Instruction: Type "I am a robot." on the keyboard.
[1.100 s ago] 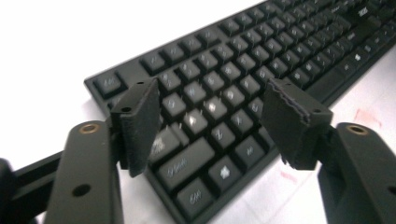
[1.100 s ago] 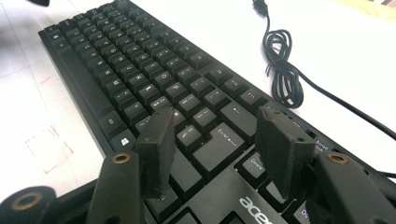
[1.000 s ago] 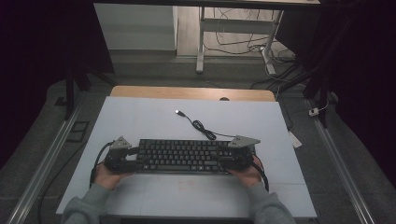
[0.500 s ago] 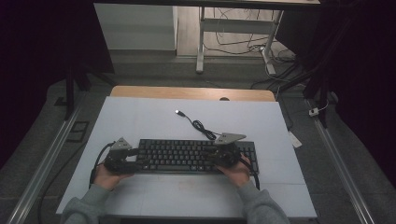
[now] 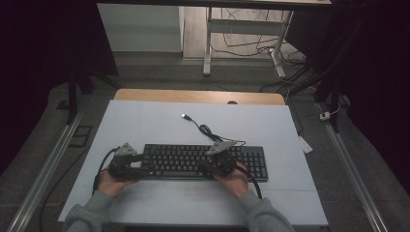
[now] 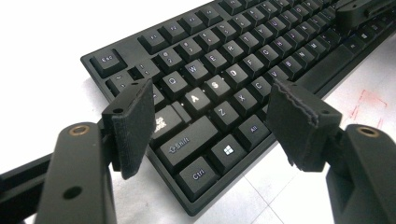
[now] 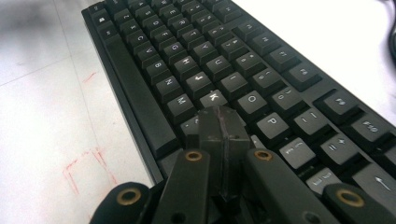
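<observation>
While my left gripper (image 5: 145, 170) waits at the left end of the flat black plastic computer keyboard (image 5: 205, 162), its jaws stand wide apart with nothing between them; in the left gripper view they frame the keyboard's Shift, Ctrl and Windows keys without touching them. That keyboard lies flat on the pale white surface (image 5: 159, 125), near its front edge, long side across. My right gripper (image 7: 221, 122) is over the keyboard's right-of-middle keys, and its jaws have just been closing: they now meet pad to pad, holding nothing. In the right gripper view the joined tips sit just in front of the K key, low over the row below it; whether they press a key I cannot tell. From the keyboard's far edge a thin black cable (image 5: 203, 128) with a silver plug runs away in a loose loop across the surface. Faint red pen marks (image 7: 86, 170) show on the surface just beside the keyboard's near edge
</observation>
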Motion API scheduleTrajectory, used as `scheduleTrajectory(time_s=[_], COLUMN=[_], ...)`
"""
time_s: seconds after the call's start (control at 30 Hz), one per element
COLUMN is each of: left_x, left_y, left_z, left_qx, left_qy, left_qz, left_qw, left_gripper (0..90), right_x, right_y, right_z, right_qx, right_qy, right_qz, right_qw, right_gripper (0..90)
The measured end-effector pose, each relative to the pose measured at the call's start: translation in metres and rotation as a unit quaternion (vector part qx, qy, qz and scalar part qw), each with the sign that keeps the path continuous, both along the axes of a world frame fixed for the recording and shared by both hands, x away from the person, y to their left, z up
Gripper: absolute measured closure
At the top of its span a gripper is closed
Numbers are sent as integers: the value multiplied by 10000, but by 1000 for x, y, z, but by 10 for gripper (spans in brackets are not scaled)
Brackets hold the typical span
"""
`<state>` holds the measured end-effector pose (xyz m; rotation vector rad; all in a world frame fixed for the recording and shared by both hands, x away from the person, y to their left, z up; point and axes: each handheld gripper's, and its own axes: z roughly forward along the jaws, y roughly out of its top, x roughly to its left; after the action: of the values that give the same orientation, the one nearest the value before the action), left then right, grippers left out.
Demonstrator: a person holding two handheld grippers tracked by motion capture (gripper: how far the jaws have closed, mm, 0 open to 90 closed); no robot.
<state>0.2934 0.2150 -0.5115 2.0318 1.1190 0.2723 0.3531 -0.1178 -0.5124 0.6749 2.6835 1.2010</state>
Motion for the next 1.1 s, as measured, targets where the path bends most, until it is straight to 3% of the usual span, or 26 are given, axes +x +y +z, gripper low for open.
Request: scheduleTrajectory(time_s=[0.17, 0.23, 0.33, 0.53, 0.67, 0.7, 0.9, 1.1], left_x=[0, 0, 0, 0, -1, -1, -1, -3], left_y=[0, 0, 0, 1, 1, 1, 0, -2], left_z=[0, -1, 0, 0, 0, 0, 0, 0], left_qx=[1, 7, 7, 7, 1, 2, 37, 82], left_qy=[11, 16, 10, -11, -27, -28, -36, -24], left_qz=[-6, 1, 3, 9, 17, 18, 5, -11], left_qw=[10000, 10000, 10000, 10000, 10000, 10000, 10000, 10000], left_gripper=[327, 326, 326, 326, 325, 326, 322, 317], right_x=[0, -1, 0, -2, -2, -3, -5, -10], right_y=[2, 2, 2, -7, -21, -26, -56, -80], right_z=[-2, -4, -3, 7, 12, 13, 15, 15], right_qx=[-42, -172, -120, 212, 355, 377, 385, 351], right_qy=[7, -40, -32, -249, -340, -355, -536, -549], right_qz=[-10, -8, -16, -64, -270, -336, -805, -972], right_qw=[10000, 9998, 9999, 9994, 9984, 9981, 9946, 9931], right_gripper=[900, 900, 900, 900, 900, 886, 563, 466])
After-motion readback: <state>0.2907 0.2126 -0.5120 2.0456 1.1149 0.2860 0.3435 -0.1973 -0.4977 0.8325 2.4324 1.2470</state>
